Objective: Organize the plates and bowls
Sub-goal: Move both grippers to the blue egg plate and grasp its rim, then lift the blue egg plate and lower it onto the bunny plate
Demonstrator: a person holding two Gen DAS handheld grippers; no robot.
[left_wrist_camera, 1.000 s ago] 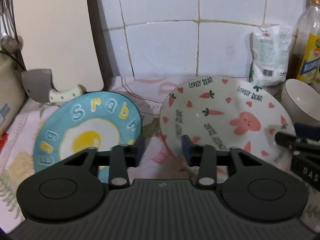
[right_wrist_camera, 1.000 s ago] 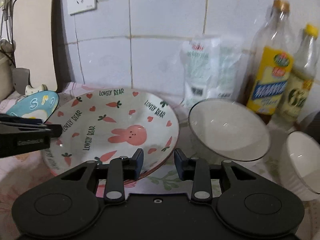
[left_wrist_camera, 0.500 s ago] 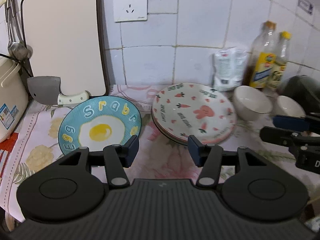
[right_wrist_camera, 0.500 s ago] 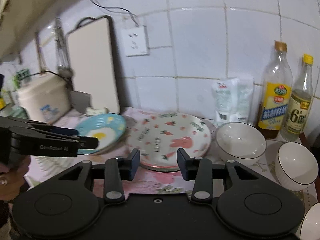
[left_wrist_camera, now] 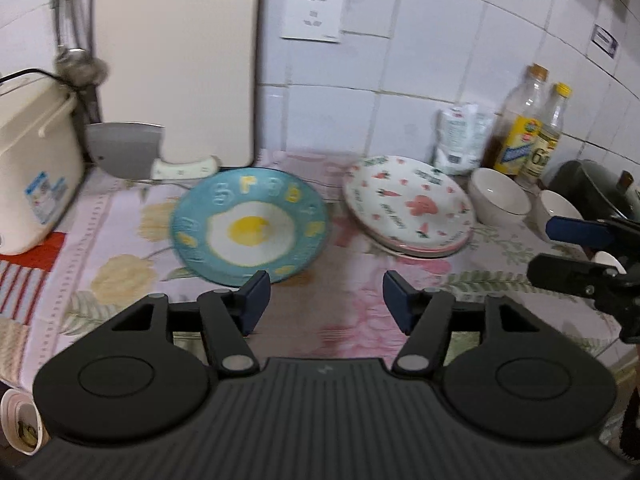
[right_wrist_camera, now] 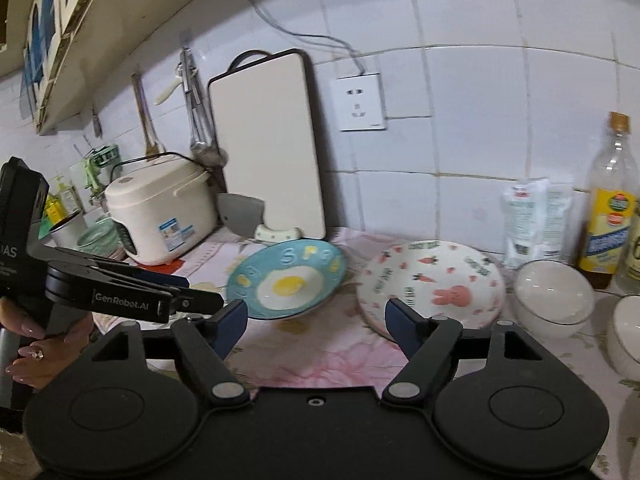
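Between my claws, nothing held: sorting partly done.
Both my left gripper [left_wrist_camera: 324, 300] and right gripper [right_wrist_camera: 314, 326] are opening, empty. Ahead of them, the rabbit plates [right_wrist_camera: 430, 282] sit stacked; left of those, the egg plate [left_wrist_camera: 250, 226] lies alone; right, two white bowls [right_wrist_camera: 554, 296] remain unnested.

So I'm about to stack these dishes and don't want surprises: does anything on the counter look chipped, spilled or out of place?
No chips or spills show. One oddity: the rabbit plate sits tilted on the plates under it. The egg plate and the two white bowls stand loose, not stacked.
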